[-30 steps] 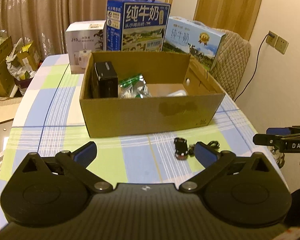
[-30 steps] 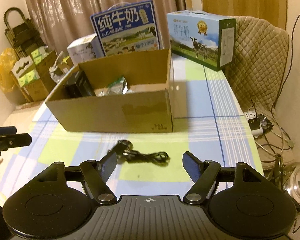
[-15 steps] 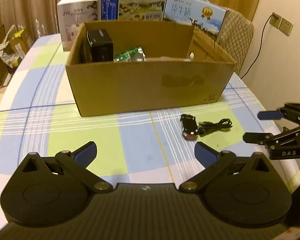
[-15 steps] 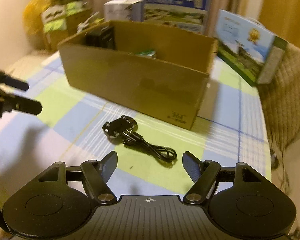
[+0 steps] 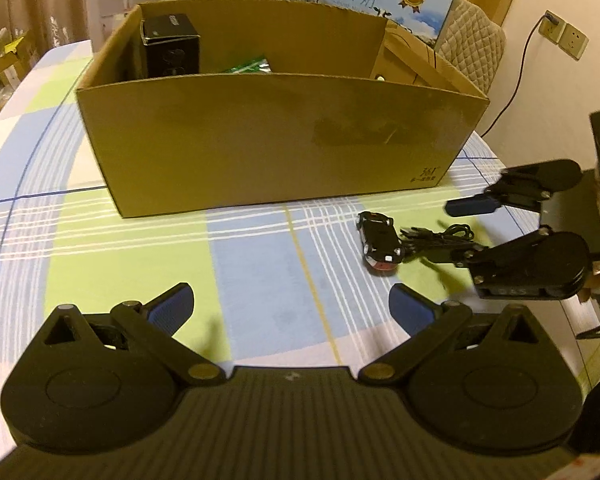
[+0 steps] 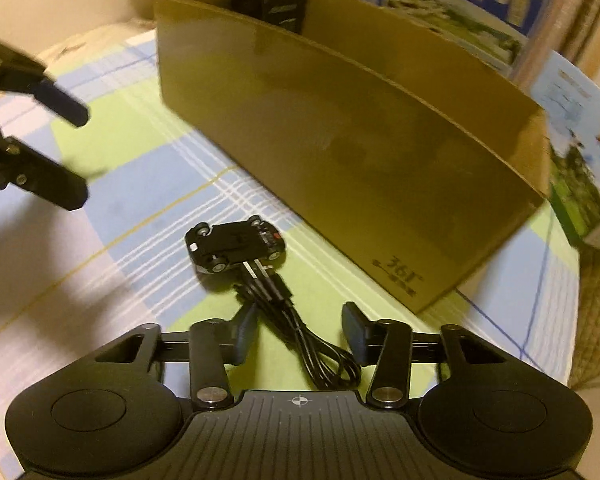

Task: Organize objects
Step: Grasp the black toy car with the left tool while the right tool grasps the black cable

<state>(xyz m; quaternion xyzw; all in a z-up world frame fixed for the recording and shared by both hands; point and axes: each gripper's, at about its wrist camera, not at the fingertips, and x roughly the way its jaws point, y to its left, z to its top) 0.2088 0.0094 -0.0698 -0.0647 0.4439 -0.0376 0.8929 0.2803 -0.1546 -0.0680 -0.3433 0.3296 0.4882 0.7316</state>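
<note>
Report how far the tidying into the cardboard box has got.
Done: a black box and a green packet already sit inside the cardboard box. In hand: nothing yet; the right gripper is open, its fingers either side of the black cable on the table. The left gripper hangs open and empty. Left: the cable and the toy car beside it are both outside the box.

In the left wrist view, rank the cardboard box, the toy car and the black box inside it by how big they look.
1. cardboard box
2. black box, partly hidden behind the wall and farther away
3. toy car
</note>
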